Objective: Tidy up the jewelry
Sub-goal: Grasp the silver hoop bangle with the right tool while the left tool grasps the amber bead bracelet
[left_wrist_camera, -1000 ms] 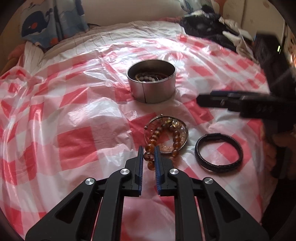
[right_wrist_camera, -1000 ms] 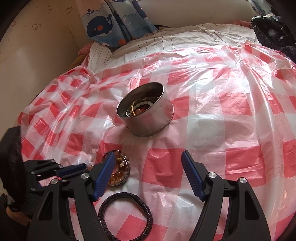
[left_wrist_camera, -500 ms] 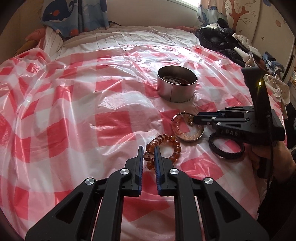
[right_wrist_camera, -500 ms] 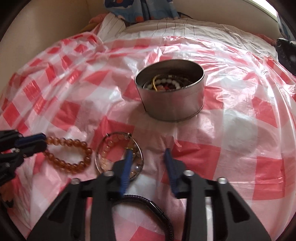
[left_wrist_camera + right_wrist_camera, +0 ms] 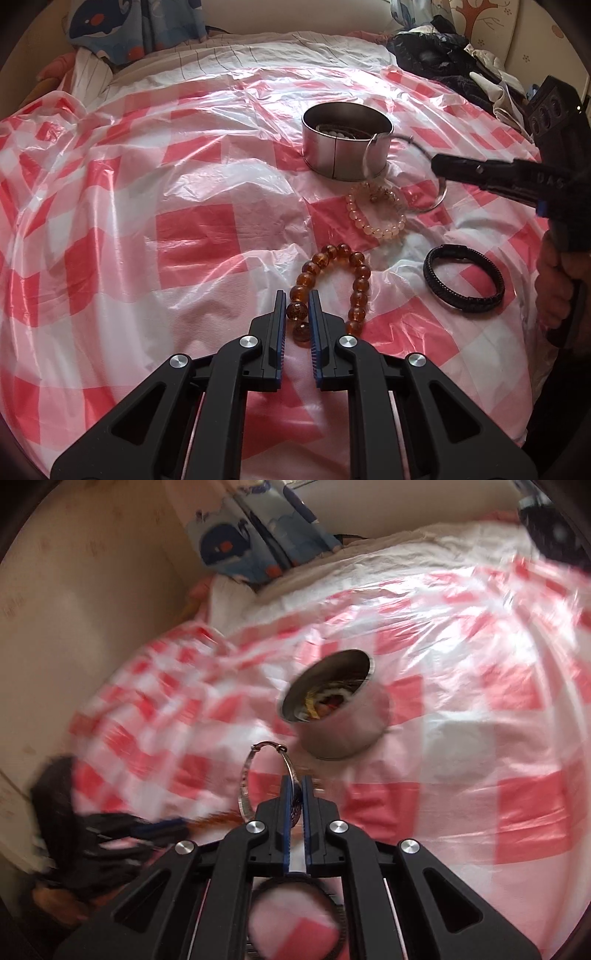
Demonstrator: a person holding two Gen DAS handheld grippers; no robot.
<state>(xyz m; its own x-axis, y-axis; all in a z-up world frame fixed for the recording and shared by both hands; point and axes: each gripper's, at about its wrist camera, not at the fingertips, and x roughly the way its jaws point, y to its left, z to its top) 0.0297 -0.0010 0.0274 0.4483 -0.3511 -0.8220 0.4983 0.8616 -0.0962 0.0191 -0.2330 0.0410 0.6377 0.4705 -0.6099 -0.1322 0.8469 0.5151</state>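
My left gripper (image 5: 296, 308) is shut on an amber bead bracelet (image 5: 334, 286) that trails onto the red-checked plastic sheet (image 5: 192, 236). My right gripper (image 5: 295, 788), seen from the side in the left wrist view (image 5: 439, 166), is shut on a silver bangle (image 5: 249, 775) and holds it in the air near a round metal tin (image 5: 345, 138) with jewelry inside. The bangle (image 5: 439, 195) hangs beside the tin. A pale bead bracelet (image 5: 375, 212) and a black braided bracelet (image 5: 463, 278) lie on the sheet. The tin (image 5: 340, 716) is ahead of the right gripper.
The sheet covers a bed with a striped white cover (image 5: 236, 55). A whale-print cloth (image 5: 125, 26) lies at the head. Dark clothes (image 5: 443, 55) are piled at the far right. A beige wall (image 5: 74, 609) is on the left.
My right gripper closed on the silver bangle and lifted it off the sheet, uncovering the pale bead bracelet. My left gripper pulled the amber bracelet away from the pile.
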